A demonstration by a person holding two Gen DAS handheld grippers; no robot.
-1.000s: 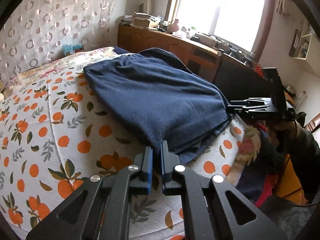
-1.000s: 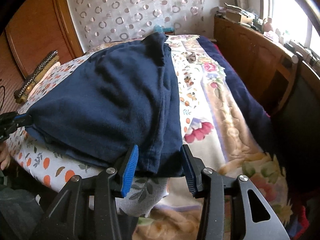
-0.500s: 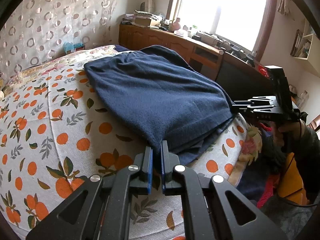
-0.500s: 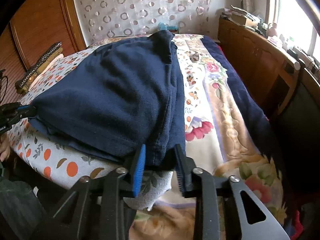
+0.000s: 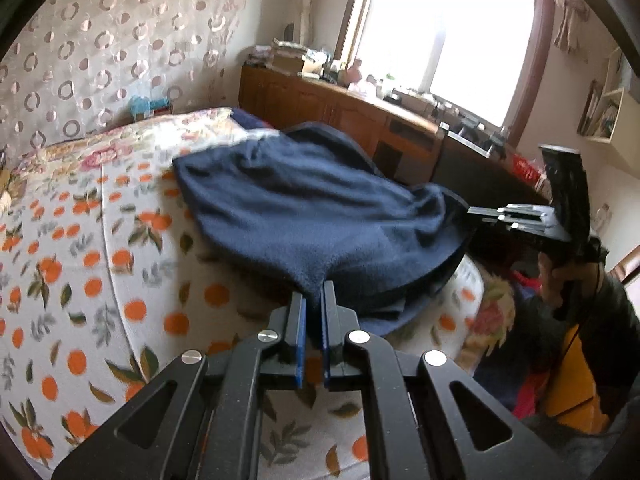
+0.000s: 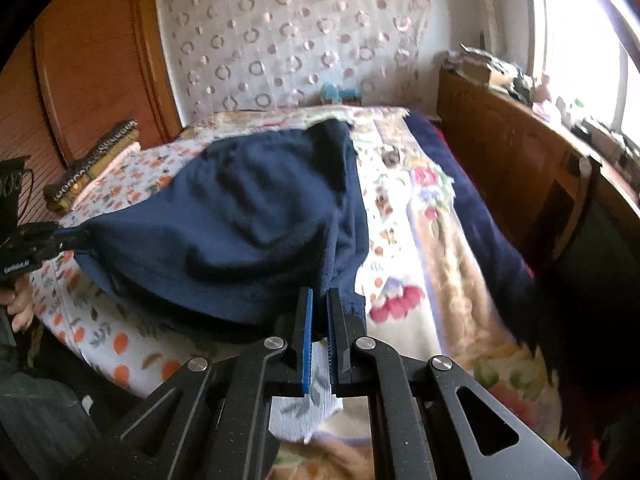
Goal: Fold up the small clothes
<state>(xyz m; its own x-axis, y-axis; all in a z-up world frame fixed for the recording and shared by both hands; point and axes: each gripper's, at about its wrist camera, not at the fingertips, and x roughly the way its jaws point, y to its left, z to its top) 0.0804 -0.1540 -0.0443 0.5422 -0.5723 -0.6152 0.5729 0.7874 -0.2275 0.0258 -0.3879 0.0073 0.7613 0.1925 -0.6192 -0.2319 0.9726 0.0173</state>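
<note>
While the left view alone shows the window (image 5: 448,36), the right alone shows the headboard (image 6: 92,68). Both grippers, left (image 5: 313,300) and right (image 6: 319,308), have jaws pinched onto corners of the navy garment (image 5: 312,216), lifted off the bed (image 5: 80,240); the right's just closed.

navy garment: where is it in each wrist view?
Left wrist: navy garment centre frame, near corner pinched in the left gripper, far corner at the right gripper.
Right wrist: garment centre-left, corner pinched in the right gripper.
Shared landmark: circle-patterned curtain.
</note>
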